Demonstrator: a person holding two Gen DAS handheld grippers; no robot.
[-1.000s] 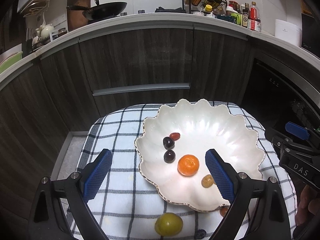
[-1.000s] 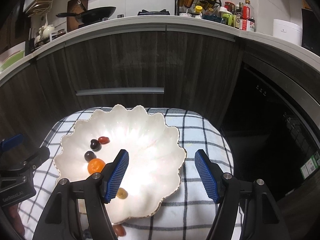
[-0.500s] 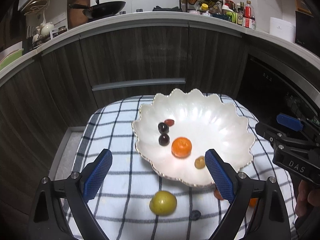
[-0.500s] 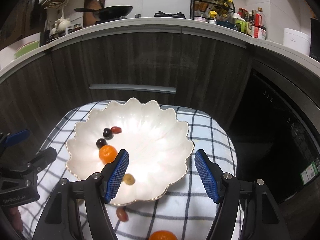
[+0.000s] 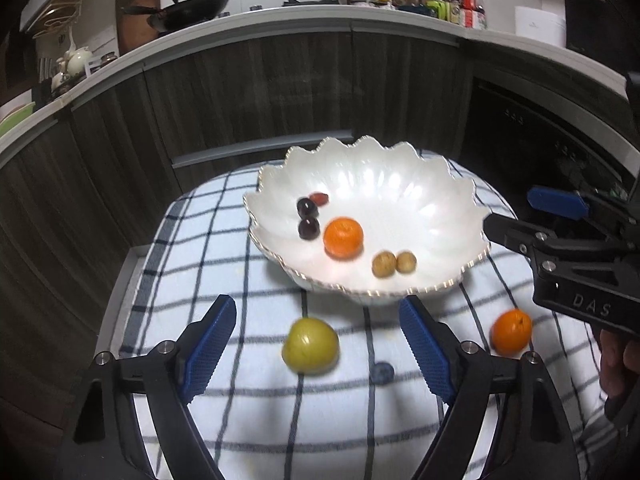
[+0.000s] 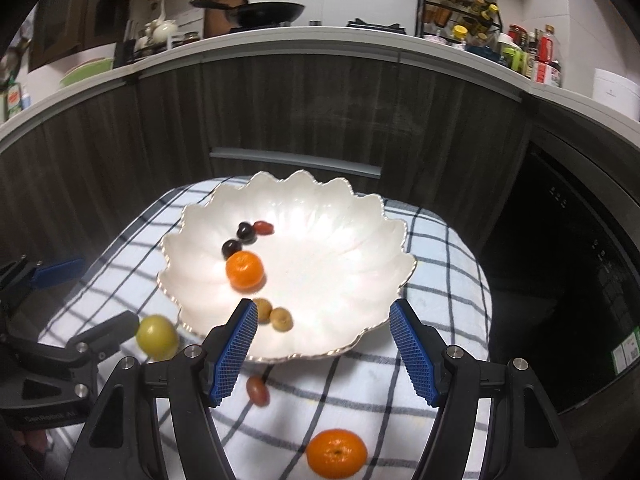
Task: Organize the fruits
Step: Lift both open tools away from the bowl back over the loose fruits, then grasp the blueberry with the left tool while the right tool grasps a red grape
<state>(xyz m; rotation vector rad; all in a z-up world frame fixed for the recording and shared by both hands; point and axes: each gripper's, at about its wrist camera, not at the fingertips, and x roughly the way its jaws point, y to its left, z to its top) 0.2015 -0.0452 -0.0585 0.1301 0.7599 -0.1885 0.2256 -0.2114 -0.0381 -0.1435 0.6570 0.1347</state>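
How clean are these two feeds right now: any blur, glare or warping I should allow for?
Left wrist view: motion smear on the green fruit and the loose orange; glare on the white bowl. Right wrist view: the green fruit blurs too; the counter edge bows from fisheye; dim corners.

bowl on cloth | mandarin in bowl | round fruit, second mandarin on cloth before bowl
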